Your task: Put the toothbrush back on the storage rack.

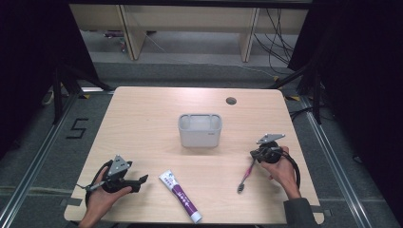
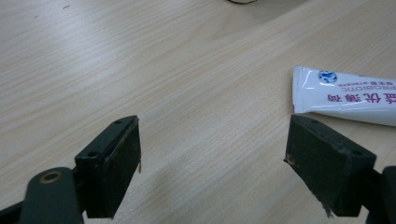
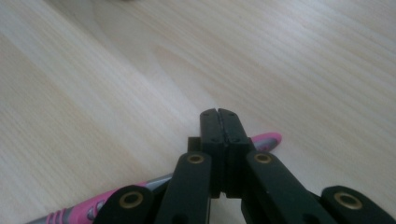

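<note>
Pale wooden table (image 1: 142, 123), grey tub (image 1: 200, 130) near its middle.

Even overhead light on table (image 1: 142, 123), dark surroundings; gripper views soft, slightly blurred.

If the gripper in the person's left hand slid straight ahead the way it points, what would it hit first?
Probably the toothpaste tube. The left gripper has its fingers wide open, and the tube's flat end lies just ahead of the right-hand finger. Between the fingers, only bare table lies ahead.
</note>
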{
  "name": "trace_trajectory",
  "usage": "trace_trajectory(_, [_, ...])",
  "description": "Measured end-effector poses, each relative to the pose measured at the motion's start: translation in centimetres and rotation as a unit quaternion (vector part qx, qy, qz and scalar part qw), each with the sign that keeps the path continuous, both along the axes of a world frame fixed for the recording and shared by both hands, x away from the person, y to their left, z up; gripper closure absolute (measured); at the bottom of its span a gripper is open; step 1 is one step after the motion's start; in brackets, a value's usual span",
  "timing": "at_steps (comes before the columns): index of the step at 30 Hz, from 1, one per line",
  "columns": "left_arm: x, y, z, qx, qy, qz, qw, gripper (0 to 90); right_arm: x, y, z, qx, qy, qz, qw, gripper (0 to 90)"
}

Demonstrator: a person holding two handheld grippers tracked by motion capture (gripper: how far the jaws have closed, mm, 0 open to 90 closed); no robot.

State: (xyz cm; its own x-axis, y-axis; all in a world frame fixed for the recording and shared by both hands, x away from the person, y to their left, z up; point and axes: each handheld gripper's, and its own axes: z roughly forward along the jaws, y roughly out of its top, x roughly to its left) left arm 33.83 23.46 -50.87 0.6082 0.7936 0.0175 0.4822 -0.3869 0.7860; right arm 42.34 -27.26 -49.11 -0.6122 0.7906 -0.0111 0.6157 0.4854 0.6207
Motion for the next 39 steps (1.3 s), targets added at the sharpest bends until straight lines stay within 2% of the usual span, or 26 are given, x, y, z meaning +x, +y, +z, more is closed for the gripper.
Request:
trace_trajectory(1, [0.0, 0.0, 0.0, 0.001, 0.0, 0.001, 1.0, 17.9, -0.3, -0.3, 0.1, -0.002, 0.014, -0.006, 0.9999, 90.0])
trace_trajectory(2, [0.0, 0.0, 0.0, 0.001, 0.0, 0.001, 1.0, 17.9, -0.5, -0.4, -0.2, -0.002, 0.006, -0.008, 0.9999, 90.0])
trace_trajectory(8, [0.0, 0.0, 0.0, 0.005, -0.002, 0.003, 1.0, 17.9, -1.3, -1.5, 0.1, 0.0, 0.009, -0.016, 0.9998, 90.0])
trace_trajectory(9, [0.0, 0.0, 0.0, 0.002, 0.0, 0.0, 1.0, 17.9, -1.5, -1.8, 0.2, -0.005, 0.014, -0.014, 0.9998, 90.0])
trace_trajectory(11, [0.0, -0.1, 0.0, 0.002, 0.0, 0.002, 1.0, 17.9, -2.4, -2.2, 0.1, 0.008, 0.027, -0.033, 0.9991, 90.0])
trace_trajectory(13, [-0.1, -0.1, 0.0, 0.002, 0.0, 0.001, 1.0, 17.9, -2.5, -2.2, -0.1, 0.013, 0.016, -0.036, 0.9991, 90.0])
trace_trajectory(14, [-0.1, -0.1, 0.0, 0.002, 0.0, 0.002, 1.0, 17.9, -2.7, -2.7, 0.0, -0.002, 0.017, -0.027, 0.9995, 90.0])
trace_trajectory(16, [-0.1, -0.1, 0.0, 0.003, -0.001, 0.003, 1.0, 17.9, -3.3, -3.0, 0.3, 0.003, 0.031, -0.034, 0.999, 90.0])
trace_trajectory(18, [0.0, -0.1, 0.0, 0.002, 0.0, 0.002, 1.0, 17.9, -3.9, -3.2, 0.4, 0.0, 0.028, -0.03, 0.9992, 90.0])
trace_trajectory(19, [0.0, -0.1, 0.0, 0.0, 0.0, 0.003, 1.0, 17.9, -4.1, -3.3, 0.5, -0.001, 0.036, -0.034, 0.9988, 90.0])
trace_trajectory(20, [-0.1, -0.2, 0.0, 0.0, 0.0, 0.003, 1.0, 17.9, -4.4, -3.5, 0.2, 0.002, 0.025, -0.032, 0.9992, 90.0])
trace_trajectory(21, [-0.1, -0.2, 0.0, 0.001, 0.001, 0.001, 1.0, 17.9, -4.7, -3.6, 0.4, -0.001, 0.043, -0.035, 0.9985, 90.0])
trace_trajectory(22, [-0.1, -0.2, 0.0, 0.001, 0.0, 0.001, 1.0, 17.9, -4.8, -3.6, -0.1, 0.008, 0.021, -0.037, 0.9991, 90.0])
trace_trajectory(23, [-0.1, -0.2, 0.0, 0.001, -0.002, 0.001, 1.0, 17.9, -5.1, -3.8, 0.4, -0.001, 0.043, -0.036, 0.9984, 90.0])
trace_trajectory(24, [-0.1, -0.2, 0.0, 0.001, -0.003, 0.001, 1.0, 17.9, -5.4, -3.8, 0.4, 0.002, 0.043, -0.038, 0.9983, 90.0])
trace_trajectory(25, [-0.1, -0.1, 0.1, 0.003, -0.002, 0.002, 1.0, 17.9, -5.7, -3.6, 0.2, 0.019, 0.039, -0.053, 0.9976, 90.0])
trace_trajectory(26, [-0.1, -0.2, 0.1, 0.003, -0.001, 0.006, 1.0, 17.9, -5.8, -4.0, 0.4, 0.0, 0.042, -0.033, 0.9985, 90.0])
trace_trajectory(28, [-0.1, -0.1, 0.0, 0.003, 0.0, 0.002, 1.0, 17.9, -6.4, -4.0, 0.5, 0.006, 0.045, -0.038, 0.9983, 90.0])
trace_trajectory(29, [-0.1, -0.1, 0.0, 0.002, 0.0, 0.001, 1.0, 17.9, -6.6, -4.1, 0.6, 0.0, 0.051, -0.035, 0.9981, 90.0])
trace_trajectory(30, [-0.1, -0.2, 0.0, -0.001, -0.001, 0.004, 1.0, 17.9, -6.8, -4.2, 0.4, 0.005, 0.039, -0.034, 0.9987, 90.0])
trace_trajectory(31, [-0.1, -0.2, 0.0, 0.0, -0.001, 0.002, 1.0, 17.9, -7.2, -4.1, 0.5, 0.012, 0.058, -0.047, 0.9971, 90.0])
trace_trajectory(32, [-0.1, -0.2, 0.0, 0.001, -0.001, -0.001, 1.0, 17.9, -7.2, -4.4, 0.5, 0.002, 0.051, -0.035, 0.9981, 90.0])
trace_trajectory(36, [-0.1, -0.2, 0.0, 0.0, -0.001, 0.001, 1.0, 17.9, -8.3, -4.3, 0.4, 0.014, 0.057, -0.032, 0.9978, 89.8])
trace_trajectory(37, [-0.1, -0.2, -0.1, 0.0, 0.0, 0.001, 1.0, 17.9, -8.4, -4.4, 0.5, 0.002, 0.06, -0.023, 0.998, 89.7])
trace_trajectory(38, [-0.1, -0.2, -0.1, 0.001, 0.0, 0.001, 1.0, 18.0, -8.6, -4.4, 0.2, 0.009, 0.051, -0.024, 0.9984, 89.6])
trace_trajectory(39, [-0.1, -0.2, -0.1, 0.003, 0.0, 0.0, 1.0, 18.0, -8.9, -4.5, 0.5, 0.001, 0.063, -0.02, 0.9978, 89.6])
